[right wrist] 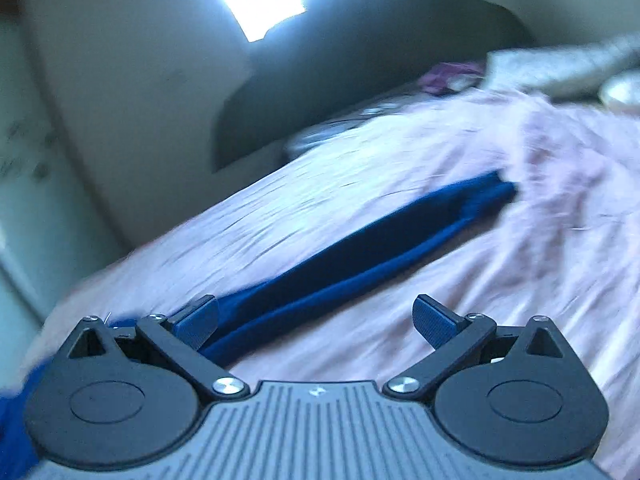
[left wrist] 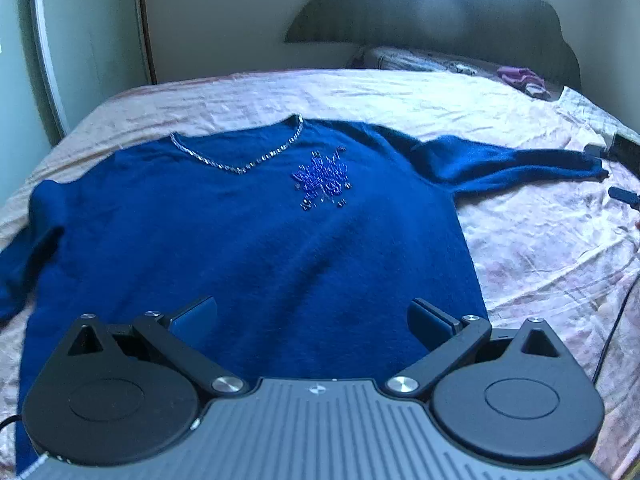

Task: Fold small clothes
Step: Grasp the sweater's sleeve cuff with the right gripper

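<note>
A blue sweater (left wrist: 248, 240) lies front-up and spread flat on the bed (left wrist: 520, 240), over a wrinkled pink sheet. Neckline has a silvery bead trim (left wrist: 240, 162), and there's a beaded blue motif (left wrist: 322, 180) on the chest just below it.

Left tongs (left wrist: 312, 316) sit above the sweater's lower hem area, wide open w/ nothing between them — blue knit fills the gap. Whether the fingertips touch the fabric, can't tell.

One sleeve (left wrist: 516, 162) stretches out straight to the right of the left-wrist view, its cuff ending near some dark objects at the frame edge, too cut off to identify. The other sleeve (left wrist: 24, 248) bends down along the body on the left side of that view.

Right tongs (right wrist: 316, 320) are also spread wide, holding nothing. In the right-wrist view (blurred) the outstretched sleeve (right wrist: 360, 236) runs diagonally away from the tongs toward its cuff (right wrist: 496, 190); the left finger (right wrist: 198, 322) sits over the near end of that sleeve, the right finger (right wrist: 434, 322) over bare sheet. Contact can't be judged.

Far end of the bed: a dark curved headboard (left wrist: 440, 12), a pillow (left wrist: 420, 60) and a small purple bundle of cloth (left wrist: 520, 78), well apart from the sweater. A pale door (left wrist: 80, 40) stands to the left of the bed
</note>
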Demonstrator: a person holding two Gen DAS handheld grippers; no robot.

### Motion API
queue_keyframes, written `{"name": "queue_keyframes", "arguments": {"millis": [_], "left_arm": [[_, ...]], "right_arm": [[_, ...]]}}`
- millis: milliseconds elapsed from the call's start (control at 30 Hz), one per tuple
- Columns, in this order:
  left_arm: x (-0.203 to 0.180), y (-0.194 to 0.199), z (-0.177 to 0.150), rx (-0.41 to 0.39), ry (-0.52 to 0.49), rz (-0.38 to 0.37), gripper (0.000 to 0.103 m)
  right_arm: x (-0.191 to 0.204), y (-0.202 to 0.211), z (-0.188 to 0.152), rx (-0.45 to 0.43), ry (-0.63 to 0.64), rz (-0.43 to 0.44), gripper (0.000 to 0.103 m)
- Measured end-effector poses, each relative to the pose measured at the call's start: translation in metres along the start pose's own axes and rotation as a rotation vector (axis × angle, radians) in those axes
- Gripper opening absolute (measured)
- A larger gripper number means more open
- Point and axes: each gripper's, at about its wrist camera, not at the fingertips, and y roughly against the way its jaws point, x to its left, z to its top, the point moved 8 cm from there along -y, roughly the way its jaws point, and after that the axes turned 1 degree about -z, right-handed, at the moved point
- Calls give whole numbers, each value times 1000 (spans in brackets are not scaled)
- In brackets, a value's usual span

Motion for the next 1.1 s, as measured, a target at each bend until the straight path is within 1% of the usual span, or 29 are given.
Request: {"name": "queue_keyframes", "arguments": {"millis": [67, 100, 167, 200, 233, 300, 400, 500, 600, 667, 700, 733, 767, 800, 900, 933, 1000, 1100], "left_arm": [[-1, -7, -1, 19, -2, 1, 103], [-1, -10, -1, 30, -3, 4, 103], [-2, -18, -1, 50, -4, 7, 103], [-3, -20, -1, 56, -3, 8, 103], [-4, -23, -1, 61, -2, 8, 103], [-5, -28, 0, 71, -3, 8, 103], [-8, -34, 1, 84, -14, 14, 103], [-12, -39, 1, 93, -24, 19, 103], [-14, -44, 1, 100, -26, 19, 103], [-14, -45, 1, 104, -25, 21, 103], [-13, -45, 2, 104, -25, 21, 103], [-13, -44, 2, 103, -24, 21, 103], [-12, -44, 2, 102, -23, 23, 103], [-11, -44, 2, 101, -20, 24, 103], [-7, -44, 3, 102, -10, 24, 103], [-6, -44, 3, 103, -7, 23, 103], [-3, -44, 4, 100, -1, 23, 103], [1, -44, 7, 95, 8, 27, 103]], "right_arm": [[-32, -13, 15, -5, -133, 15, 103], [-43, -22, 20, -6, -196, 27, 100], [-68, -35, 28, -14, -322, 58, 92], [-78, -42, 31, -20, -385, 72, 83], [-84, -48, 31, -27, -427, 82, 72], [-100, -56, 35, -50, -474, 82, 61], [-112, -68, 43, -93, -525, 91, 61], [-118, -86, 56, -117, -531, 80, 62], [-118, -100, 66, -137, -506, 59, 62], [-114, -102, 68, -136, -474, 30, 59], [-113, -105, 69, -138, -458, 4, 49], [-114, -109, 70, -133, -455, -26, 25], [-115, -112, 68, -121, -461, -50, 14], [-116, -112, 66, -115, -478, -50, 9], [-112, -102, 63, -139, -481, -47, 6], [-108, -97, 64, -146, -475, -35, 6], [-96, -88, 65, -155, -475, 18, 5], [-62, -72, 65, -151, -448, 128, 5]]}}
